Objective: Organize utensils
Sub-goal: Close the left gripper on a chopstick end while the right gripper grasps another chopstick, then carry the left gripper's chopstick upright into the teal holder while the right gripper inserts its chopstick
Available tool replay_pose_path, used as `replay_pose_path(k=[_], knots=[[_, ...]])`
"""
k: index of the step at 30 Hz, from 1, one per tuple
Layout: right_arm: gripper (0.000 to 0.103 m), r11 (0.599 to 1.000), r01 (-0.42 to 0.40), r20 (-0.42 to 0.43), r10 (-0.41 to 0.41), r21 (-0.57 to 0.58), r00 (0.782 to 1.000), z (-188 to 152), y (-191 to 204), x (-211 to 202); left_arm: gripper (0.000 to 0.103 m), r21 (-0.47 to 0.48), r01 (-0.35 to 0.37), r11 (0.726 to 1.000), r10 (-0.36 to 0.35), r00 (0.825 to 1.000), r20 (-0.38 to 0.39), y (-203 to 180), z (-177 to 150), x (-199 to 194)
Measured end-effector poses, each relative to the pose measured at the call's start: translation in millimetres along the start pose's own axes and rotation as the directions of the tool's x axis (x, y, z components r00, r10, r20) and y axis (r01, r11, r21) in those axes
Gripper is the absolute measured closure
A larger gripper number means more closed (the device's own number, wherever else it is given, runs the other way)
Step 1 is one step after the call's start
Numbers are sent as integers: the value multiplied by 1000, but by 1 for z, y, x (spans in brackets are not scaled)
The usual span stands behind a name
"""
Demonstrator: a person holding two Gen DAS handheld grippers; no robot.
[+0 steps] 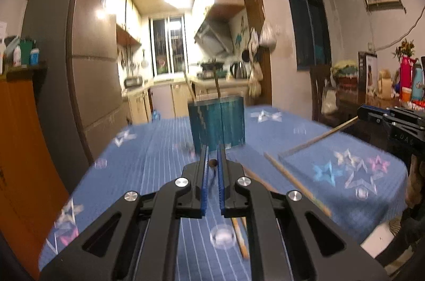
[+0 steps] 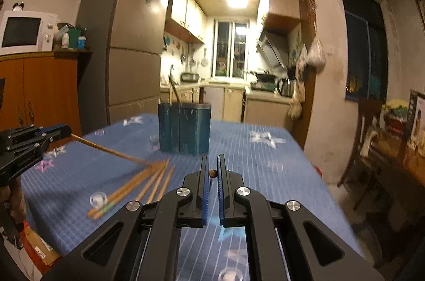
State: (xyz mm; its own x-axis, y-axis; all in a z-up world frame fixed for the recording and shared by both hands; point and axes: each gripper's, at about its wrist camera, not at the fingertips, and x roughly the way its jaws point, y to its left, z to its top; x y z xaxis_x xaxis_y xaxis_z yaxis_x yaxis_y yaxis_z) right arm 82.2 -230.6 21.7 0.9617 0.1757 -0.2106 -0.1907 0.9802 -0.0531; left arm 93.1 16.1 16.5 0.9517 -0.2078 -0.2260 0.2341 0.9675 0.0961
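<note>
Left tool point(image 1: 212, 162): closed on one wooden chopstick point(image 1: 212, 163), seen end-on between the blue pads; its length is hidden below the tool. Right tool point(image 2: 213, 172): likewise closed on a single chopstick point(image 2: 212, 173), only the butt end visible. Each tool also appears at the edge of the other's view, its chopstick slanting down to the surface point(image 2: 265, 156), which is covered in blue striped cloth. Loose chopsticks point(image 2: 132, 188) lie in a fan at near left. The teal utensil holder point(image 2: 184, 129) stands at the far centre, with sticks rising from it, blurred.
</note>
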Motion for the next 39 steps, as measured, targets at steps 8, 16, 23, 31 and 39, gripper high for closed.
replay_pose_path(k=[8,16,23,31,39], knots=[[96,999,-51,-8,51,-10,999,59,-28,47,98,-28,29,999,-28,999,31,12,53,39],[96,995,-99,-35,99,9,994,103,-42,88,99,-61,44,997,-43,999,20,27,84,73],[96,992,-128,-17,127,-5,992,142,-36,103,99,-71,49,996,-47,998,28,37,107,86],[96,989,-145,10,145,-13,989,194,-39,125,99,-75,39,996,-32,995,92,48,158,92],[96,986,-167,40,166,4,985,260,-46,155,99,-91,40,995,-25,987,158,59,226,107]])
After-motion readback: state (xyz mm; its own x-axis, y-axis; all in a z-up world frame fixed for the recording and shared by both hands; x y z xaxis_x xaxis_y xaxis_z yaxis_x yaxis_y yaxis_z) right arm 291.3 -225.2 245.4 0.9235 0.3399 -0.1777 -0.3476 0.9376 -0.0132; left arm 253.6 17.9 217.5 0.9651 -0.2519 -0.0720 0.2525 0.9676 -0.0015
